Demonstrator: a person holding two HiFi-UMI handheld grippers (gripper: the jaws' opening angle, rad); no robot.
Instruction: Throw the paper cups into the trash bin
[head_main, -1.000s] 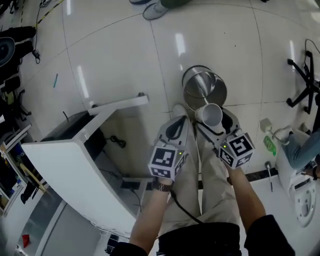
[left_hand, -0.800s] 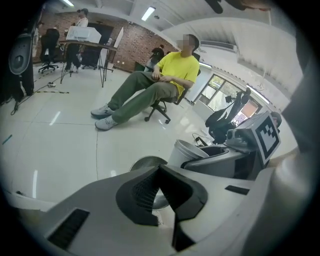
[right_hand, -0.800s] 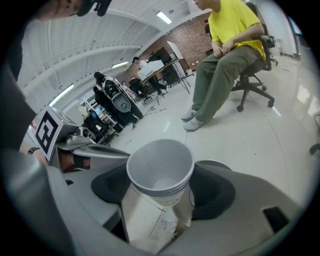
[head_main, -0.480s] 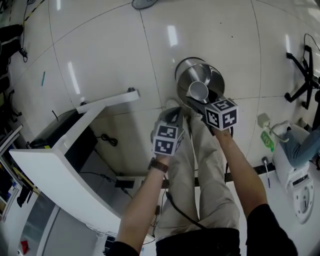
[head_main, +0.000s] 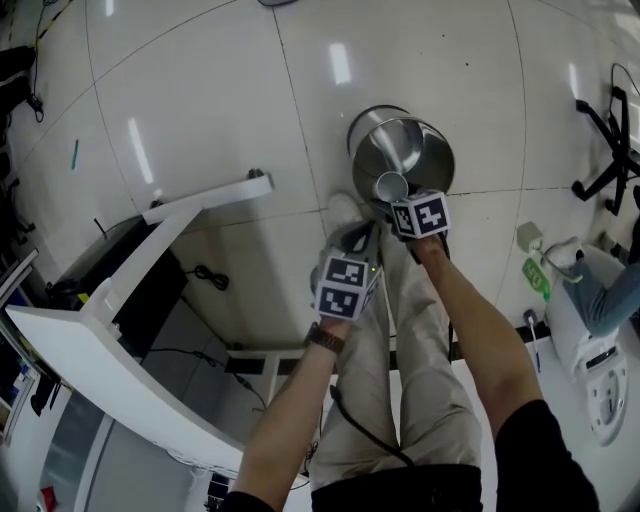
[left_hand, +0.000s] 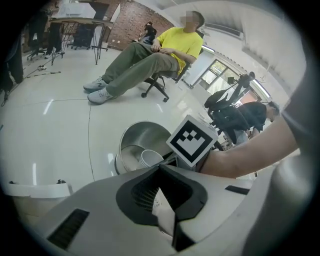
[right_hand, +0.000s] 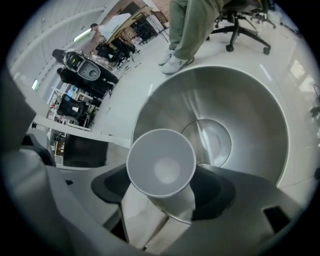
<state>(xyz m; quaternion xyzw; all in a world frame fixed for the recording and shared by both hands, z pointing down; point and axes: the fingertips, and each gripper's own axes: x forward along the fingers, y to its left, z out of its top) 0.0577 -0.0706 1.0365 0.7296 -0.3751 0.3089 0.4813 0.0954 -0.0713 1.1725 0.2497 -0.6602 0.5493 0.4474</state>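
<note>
Paper cup (head_main: 390, 186), white, gripped by its lower wall between the pads of the right tool (head_main: 398, 200), with its open mouth turned up toward that tool's camera. The cup is held over the near rim of the open steel trash bin (head_main: 402, 150), whose shiny inside fills the right gripper view behind it. Left tool (head_main: 352, 248) just beside the right one, short of the bin, jaws closed together on nothing. White desk (head_main: 95, 335) at the left, on the tiled floor (head_main: 220, 90)
</note>
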